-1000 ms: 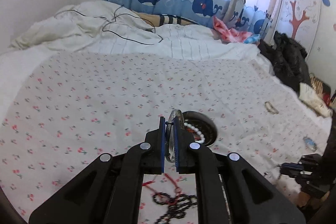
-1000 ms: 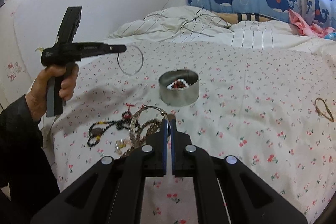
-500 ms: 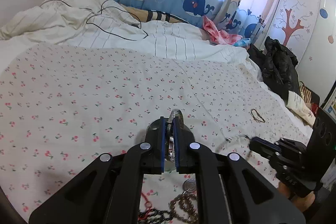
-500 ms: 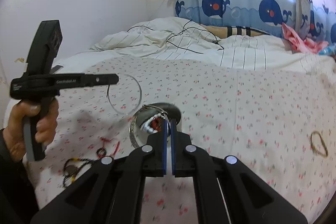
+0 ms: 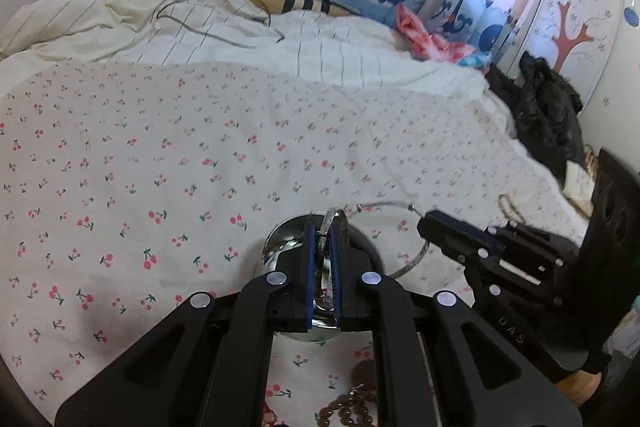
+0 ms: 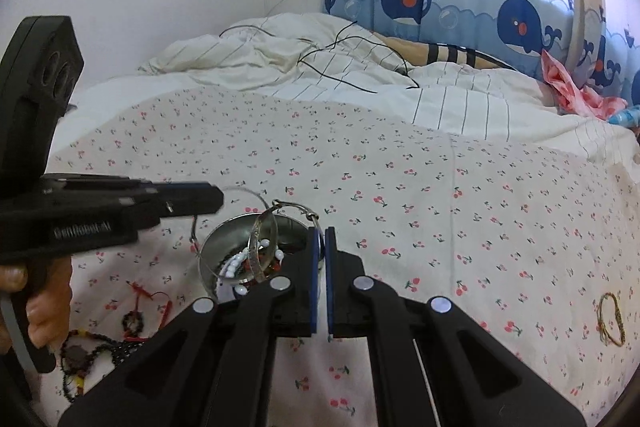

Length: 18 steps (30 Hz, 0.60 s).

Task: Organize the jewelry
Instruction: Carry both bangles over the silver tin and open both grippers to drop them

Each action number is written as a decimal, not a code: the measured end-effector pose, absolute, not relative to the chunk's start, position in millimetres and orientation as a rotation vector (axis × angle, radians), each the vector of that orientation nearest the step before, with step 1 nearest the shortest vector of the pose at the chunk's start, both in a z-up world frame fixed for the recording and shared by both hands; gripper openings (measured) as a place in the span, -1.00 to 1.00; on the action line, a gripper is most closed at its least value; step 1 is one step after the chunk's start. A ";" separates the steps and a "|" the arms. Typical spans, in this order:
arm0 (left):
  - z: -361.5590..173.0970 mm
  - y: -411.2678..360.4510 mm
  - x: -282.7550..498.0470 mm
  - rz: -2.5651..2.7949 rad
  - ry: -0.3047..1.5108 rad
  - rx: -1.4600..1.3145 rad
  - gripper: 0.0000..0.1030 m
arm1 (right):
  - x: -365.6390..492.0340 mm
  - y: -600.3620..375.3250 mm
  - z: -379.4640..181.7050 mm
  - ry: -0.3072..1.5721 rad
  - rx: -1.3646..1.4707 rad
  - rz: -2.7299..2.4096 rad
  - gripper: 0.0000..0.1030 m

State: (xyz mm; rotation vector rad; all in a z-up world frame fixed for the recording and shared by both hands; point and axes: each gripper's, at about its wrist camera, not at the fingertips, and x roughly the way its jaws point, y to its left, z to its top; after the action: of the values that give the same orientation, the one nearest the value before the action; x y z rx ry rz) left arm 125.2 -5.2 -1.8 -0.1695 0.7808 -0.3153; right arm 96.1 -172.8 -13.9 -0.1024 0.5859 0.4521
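Note:
A round metal tin [image 6: 224, 247] with white beads and red jewelry inside sits on the cherry-print sheet [image 6: 400, 187]. My left gripper [image 5: 322, 267] is shut on a thin silver bangle [image 5: 330, 223], directly above the tin [image 5: 280, 247]. My right gripper [image 6: 320, 267] is shut on a thin silver hoop bracelet [image 6: 264, 243] that hangs over the tin's mouth. In the left wrist view the right gripper [image 5: 424, 227] holds the hoop [image 5: 416, 259] beside the tin.
Dark bead strings [image 6: 92, 351] and a red cord [image 6: 148, 297] lie left of the tin. A woven bracelet [image 6: 610, 319] lies at the right. Brown beads [image 5: 352, 403] lie near me. A rumpled duvet with a black cable [image 6: 360, 67] is at the back.
Both grippers have moved in over the tin, each carrying its silver ring. The right gripper's hoop now hangs over the tin's mouth.

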 end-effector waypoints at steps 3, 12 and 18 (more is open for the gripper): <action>-8.5 -5.8 126.8 -0.311 0.803 -0.154 -0.86 | 103.0 -162.5 -21.2 0.602 -0.119 0.455 -0.92; -24.9 -0.6 135.4 -0.307 0.908 -0.179 -0.56 | 112.8 -139.3 -46.3 0.681 -0.193 0.474 -0.19; -18.6 10.6 132.1 -0.260 0.905 -0.197 -0.12 | 108.6 -152.4 -29.8 0.628 -0.147 0.438 0.04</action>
State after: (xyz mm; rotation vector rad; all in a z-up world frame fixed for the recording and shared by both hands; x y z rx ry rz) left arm 132.1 10.6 -18.6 -0.1967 0.9052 -0.2603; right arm 108.6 -152.4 -29.8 -0.1466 0.6279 0.4382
